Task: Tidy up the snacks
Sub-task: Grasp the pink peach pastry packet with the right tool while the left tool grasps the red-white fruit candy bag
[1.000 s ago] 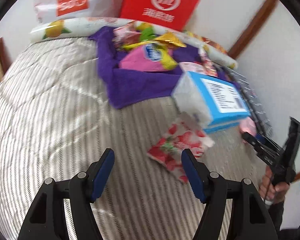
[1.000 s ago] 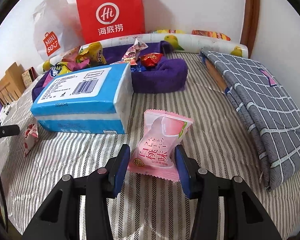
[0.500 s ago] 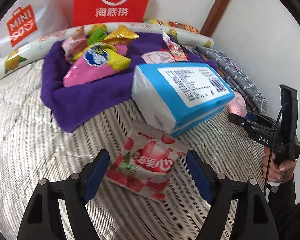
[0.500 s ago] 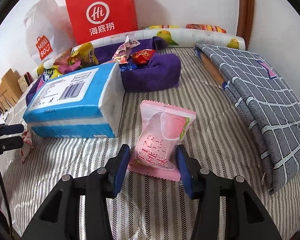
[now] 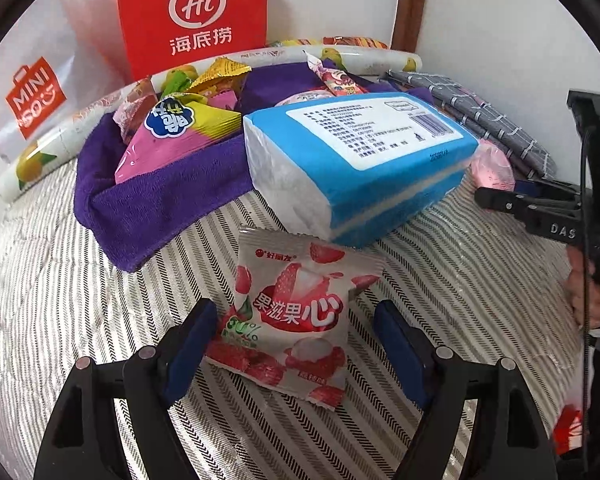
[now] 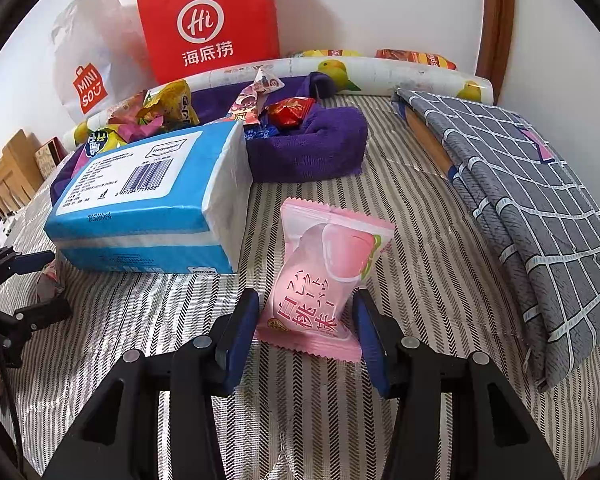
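Note:
A strawberry snack packet [image 5: 296,316] lies on the striped bed cover, between the open fingers of my left gripper [image 5: 296,340]; the left pad is at its edge, the right pad stands apart. A pink peach snack packet [image 6: 324,276] stands tilted between the fingers of my right gripper [image 6: 306,328], whose pads sit close beside it with small gaps. A purple towel [image 5: 148,196] behind holds several snack packets [image 5: 172,128]. It also shows in the right wrist view [image 6: 308,148].
A blue tissue pack [image 5: 356,160] lies between the two packets, also in the right wrist view [image 6: 148,200]. A folded grey checked cloth [image 6: 532,200] is on the right. A red paper bag [image 6: 208,20] and a white bag [image 6: 88,64] stand at the wall.
My left gripper has swung right and come forward until the strawberry packet lies between its fingers. My right gripper has stayed around the peach packet, edging slightly closer.

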`<state>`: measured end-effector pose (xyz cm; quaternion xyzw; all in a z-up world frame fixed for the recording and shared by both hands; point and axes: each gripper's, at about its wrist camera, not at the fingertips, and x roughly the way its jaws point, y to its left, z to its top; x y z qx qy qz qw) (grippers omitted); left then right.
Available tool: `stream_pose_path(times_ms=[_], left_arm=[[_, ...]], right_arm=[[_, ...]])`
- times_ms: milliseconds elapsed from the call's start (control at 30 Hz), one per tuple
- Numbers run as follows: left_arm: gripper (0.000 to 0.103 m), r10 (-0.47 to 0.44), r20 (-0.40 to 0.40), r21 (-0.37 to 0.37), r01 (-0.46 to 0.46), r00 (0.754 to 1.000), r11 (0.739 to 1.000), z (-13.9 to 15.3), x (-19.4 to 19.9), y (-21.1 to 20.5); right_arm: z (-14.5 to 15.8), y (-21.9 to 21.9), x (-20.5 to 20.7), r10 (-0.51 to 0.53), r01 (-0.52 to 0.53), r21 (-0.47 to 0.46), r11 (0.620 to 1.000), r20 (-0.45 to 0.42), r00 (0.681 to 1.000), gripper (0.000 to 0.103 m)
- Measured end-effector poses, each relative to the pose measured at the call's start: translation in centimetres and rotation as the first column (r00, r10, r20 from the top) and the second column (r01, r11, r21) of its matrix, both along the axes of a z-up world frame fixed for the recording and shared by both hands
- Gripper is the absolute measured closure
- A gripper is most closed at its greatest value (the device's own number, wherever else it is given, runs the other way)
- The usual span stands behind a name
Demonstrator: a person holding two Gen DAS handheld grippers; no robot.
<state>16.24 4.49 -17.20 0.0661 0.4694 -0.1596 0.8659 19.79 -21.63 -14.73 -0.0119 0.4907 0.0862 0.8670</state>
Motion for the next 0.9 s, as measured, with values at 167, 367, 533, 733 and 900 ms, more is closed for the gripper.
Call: stream_pose_path(times_ms=[167,367,533,733,900], left_arm=[[0.03,0.025,0.004,-0.008,-0.025,1.0,1.0,0.0,0.0,0.5],[0.03,0.037,0.007,-0.003,-0.037,0.999,0.999,0.0,0.0,0.6],[0.034,0.088,0.01,-0.012,-0.087,0.996,0.996,0.0,0.1,1.4],[0.045,0.093,0.02,-0.001,-0.093,0.995,0.996,0.1,-0.1,1.2],[0.049,0.096,0.037,-0.007,-0.096,0.995,0.995,0.4,-0.3,1.3]], right_arm=[[0.0,0.4,0.0,0.01,-0.01,-0.026,1.0,0.002,1.0,0.052],[-0.1,0.3,0.0,0.006,-0.006,-0.021,1.0,0.002,1.0,0.052],[-0.1,0.4,-0.1,0.005,-0.005,-0.026,1.0,0.004,1.0,0.052],[-0.1,0.4,-0.1,0.006,-0.005,-0.035,0.999,0.005,1.0,0.052],[0.0,0.6,-0.1,0.004,-0.004,-0.048,0.999,0.008,1.0,0.053]])
